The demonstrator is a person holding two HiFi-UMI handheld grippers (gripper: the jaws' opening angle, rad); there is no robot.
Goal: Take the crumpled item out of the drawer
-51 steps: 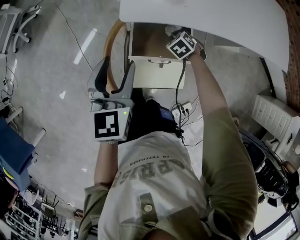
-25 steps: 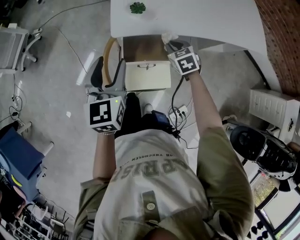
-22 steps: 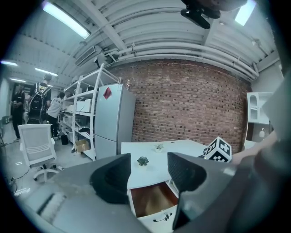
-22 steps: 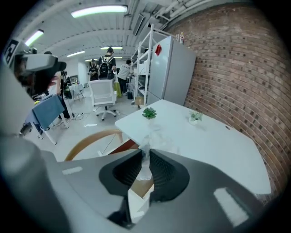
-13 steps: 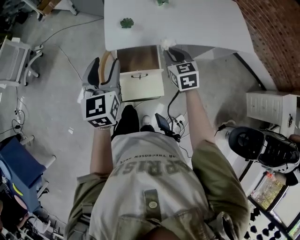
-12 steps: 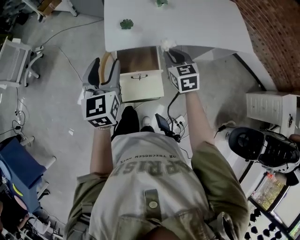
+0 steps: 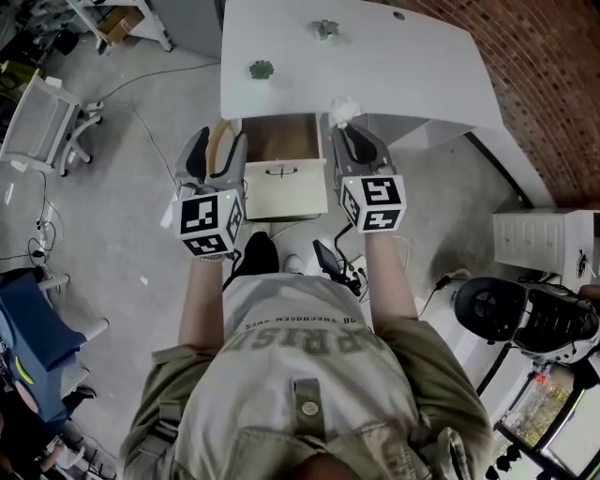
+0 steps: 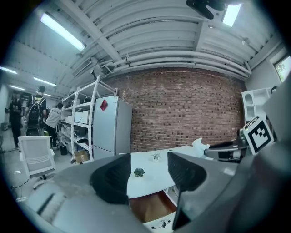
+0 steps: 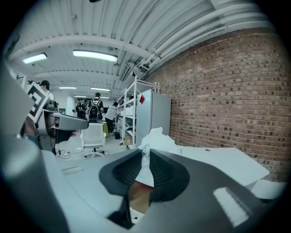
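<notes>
A crumpled white paper point(image 7: 342, 110) point(image 9: 152, 142) sticks out from between the jaws of my right gripper point(image 7: 346, 129) point(image 9: 145, 169), which is shut on it, held level with the front edge of the white desk point(image 7: 375, 56). Below the desk the drawer point(image 7: 283, 150) stands pulled out, its brown inside bare; the same drawer point(image 8: 150, 207) shows in the left gripper view. My left gripper point(image 7: 214, 155) point(image 8: 149, 175) hangs open to the left of the drawer, nothing between its jaws.
Two small green plants point(image 7: 261, 68) point(image 7: 325, 29) sit on the desk top. A brick wall point(image 7: 553, 84) runs on the right. A white chair point(image 7: 42, 122) stands on the left, cables and a power strip point(image 7: 337, 262) lie on the floor below the drawer. People stand by distant shelves point(image 8: 77, 123).
My right gripper has drawn back out of the drawer toward the body, carrying the crumpled paper up to desk-edge height. The left gripper has risen beside the drawer. The view has shifted.
</notes>
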